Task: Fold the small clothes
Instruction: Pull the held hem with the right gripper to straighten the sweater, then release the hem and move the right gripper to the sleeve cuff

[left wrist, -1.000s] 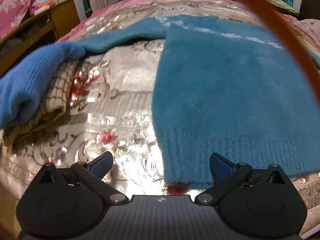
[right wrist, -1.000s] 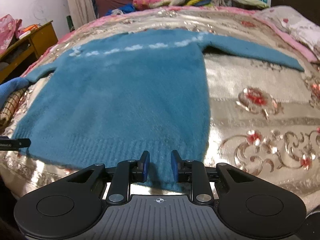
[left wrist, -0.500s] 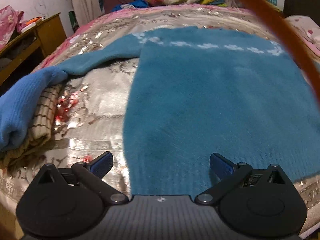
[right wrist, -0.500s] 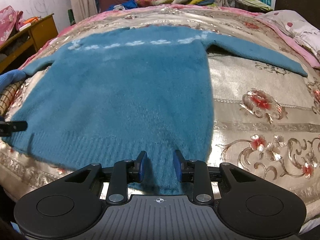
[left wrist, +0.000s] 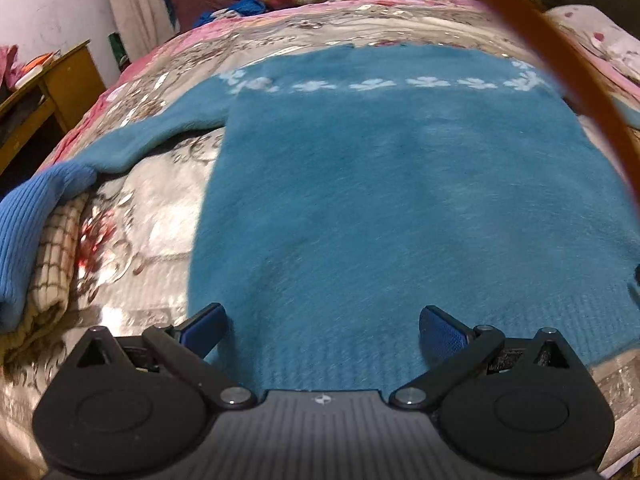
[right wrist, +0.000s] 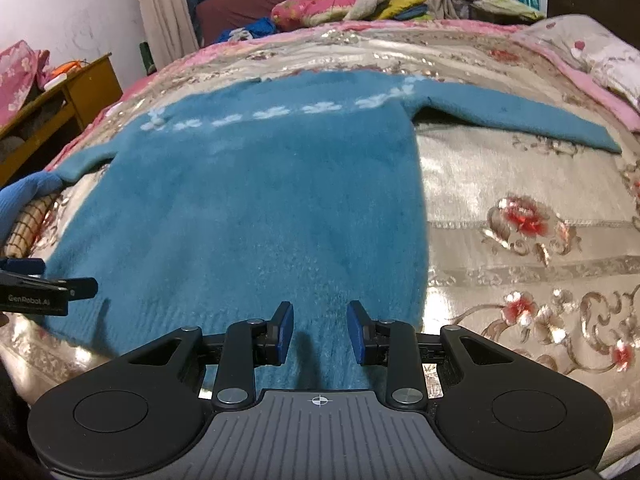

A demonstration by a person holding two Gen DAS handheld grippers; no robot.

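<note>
Shifted sideways since a second ago: left tongs (left wrist: 320,326), then over the fuzzy teal-blue knitted sweater's (left wrist: 400,200) left edge, now over the middle of its ribbed hem, jaws spread wide, nothing between the blue pads. Right tongs (right wrist: 319,334) poised above the same hem nearer its right corner, jaws just opened a little further, a narrow gap, pads not pressing the knit. Sweater spread flat on the bed's shiny beige floral bedspread (right wrist: 520,240), both sleeves stretched out sideways, a row of white flower motifs (left wrist: 400,82) across the chest. Readable on the left tongs' black side in the right wrist view: white lettering "GenRobot.AI" (right wrist: 28,300). Stacked at the bed's left edge, touching the sleeve cuff: bright blue ribbed knit (left wrist: 28,224) over cream checked cloth (left wrist: 52,264). Blurred orange cable (left wrist: 568,60) across the left wrist view.
</note>
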